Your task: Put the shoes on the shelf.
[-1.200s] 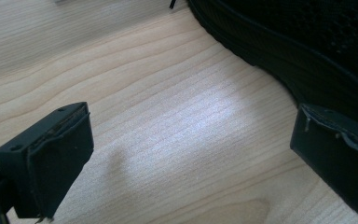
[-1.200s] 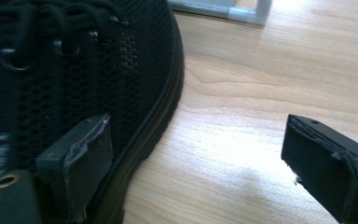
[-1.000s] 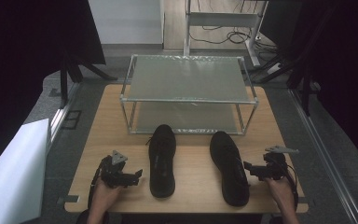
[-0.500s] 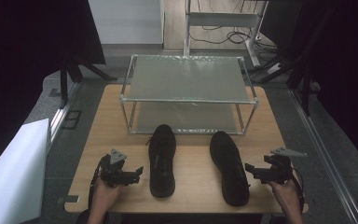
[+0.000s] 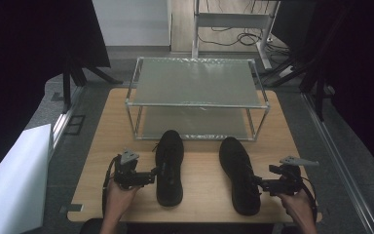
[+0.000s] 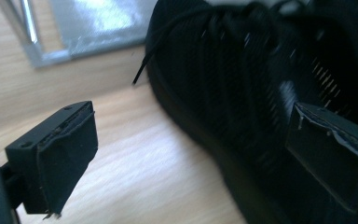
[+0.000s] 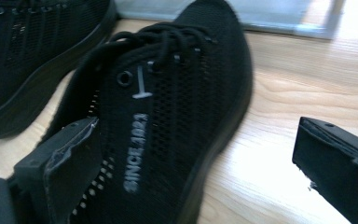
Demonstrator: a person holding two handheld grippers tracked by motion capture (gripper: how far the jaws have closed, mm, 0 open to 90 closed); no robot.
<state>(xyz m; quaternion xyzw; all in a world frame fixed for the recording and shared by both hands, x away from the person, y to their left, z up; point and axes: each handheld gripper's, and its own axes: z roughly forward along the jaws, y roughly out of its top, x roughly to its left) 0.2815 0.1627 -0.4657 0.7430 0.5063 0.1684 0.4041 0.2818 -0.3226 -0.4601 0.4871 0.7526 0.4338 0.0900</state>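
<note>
Surface [image 5: 199, 170]: a light wooden top; two black shoes lie on it side by side, toes pointing away from the person toward a rack.
Rack [image 5: 195, 80]: a metal-framed two-level shelf with grey panels, standing at the far half of the surface, both levels bare.
Left shoe [image 5: 169, 165]: black mesh lace-up, lying just in front of the rack's lower level; in the left gripper view [image 6: 261, 93] a loose lace end trails onto the wood.
Right shoe [image 5: 238, 173]: black mesh lace-up, apart from the left shoe and angled a little; in the right gripper view [image 7: 168, 116] pale lettering runs along its side.
Left hand-held gripper [image 5: 152, 176]: held low at the near left of the surface, pointing at the side of the left shoe; in its own view [image 6: 200, 158] the jaws are spread wide, one over bare wood, the other in front of the shoe's side, nothing between them.
Right hand-held gripper [image 5: 259, 184]: held low at the near right, pointing at the side of the right shoe; in its own view [image 7: 200, 163] the jaws are spread wide, one against the shoe's mesh side, the other over bare wood.
Hands: left hand [image 5: 119, 195] and right hand [image 5: 297, 204] each grip a tool from the near edge.
</note>
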